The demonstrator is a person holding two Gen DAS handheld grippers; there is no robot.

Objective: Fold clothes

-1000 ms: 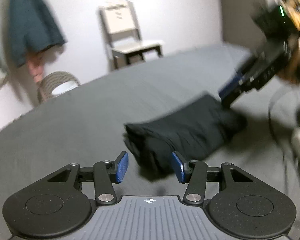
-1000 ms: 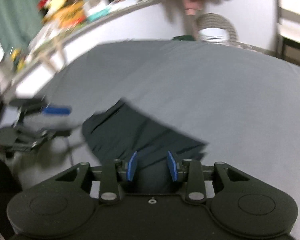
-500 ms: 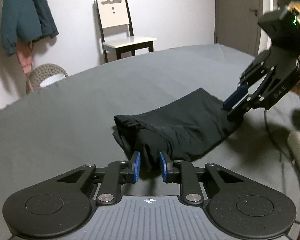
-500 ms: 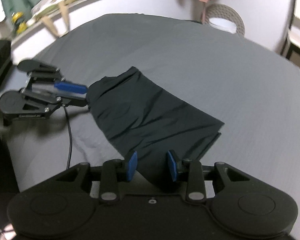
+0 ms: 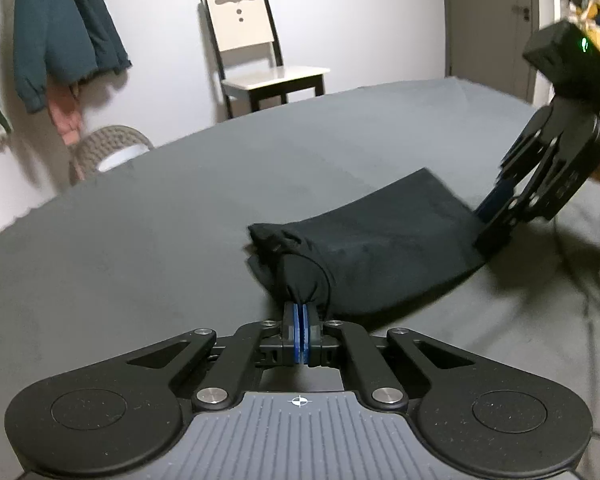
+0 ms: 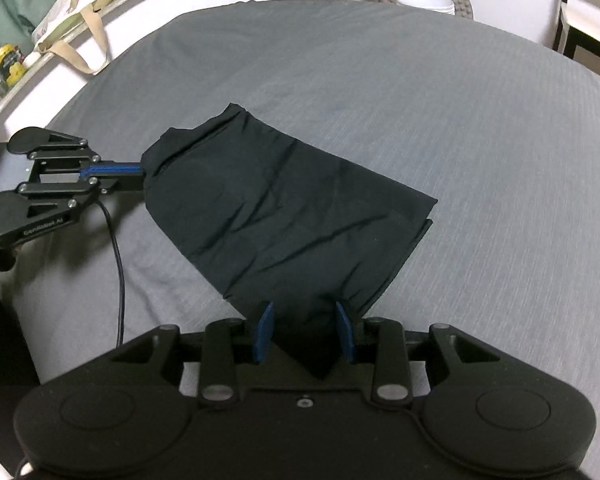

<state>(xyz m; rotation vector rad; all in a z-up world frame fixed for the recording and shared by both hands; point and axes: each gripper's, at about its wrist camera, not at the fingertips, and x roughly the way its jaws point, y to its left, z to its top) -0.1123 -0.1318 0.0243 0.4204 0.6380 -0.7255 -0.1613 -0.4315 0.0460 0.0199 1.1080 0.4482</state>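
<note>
Your left tongs [image 5: 302, 320] are pinched fully together on a bunched end of the black garment [image 6: 284, 208], with a knob of cloth gathered right at their tips. Your right tongs [image 6: 305, 330] stand partly apart, and the opposite end of the garment lies between their fingers without being clamped, as far as the right wrist view shows. The garment lies stretched between the two tongs on the grey bed [image 6: 440, 92], partly folded, with a lower layer peeking out along the edge to the right of your right tongs.

The step in hand looks like getting hold of both ends so you can carry one over the other. To do it well:

- Close your right tongs on all layers at once; the corner reaching back between the fingers is thin, so push in a little deeper before you squeeze.
- Take care the left tongs' bunched hold does not drag a wrinkle across the top.
- Lift both ends evenly, low over the bed, so the middle does not sag or twist.
- Watch the black cable [image 6: 118, 264] beside the left tongs; keep it out from under the cloth.
</note>
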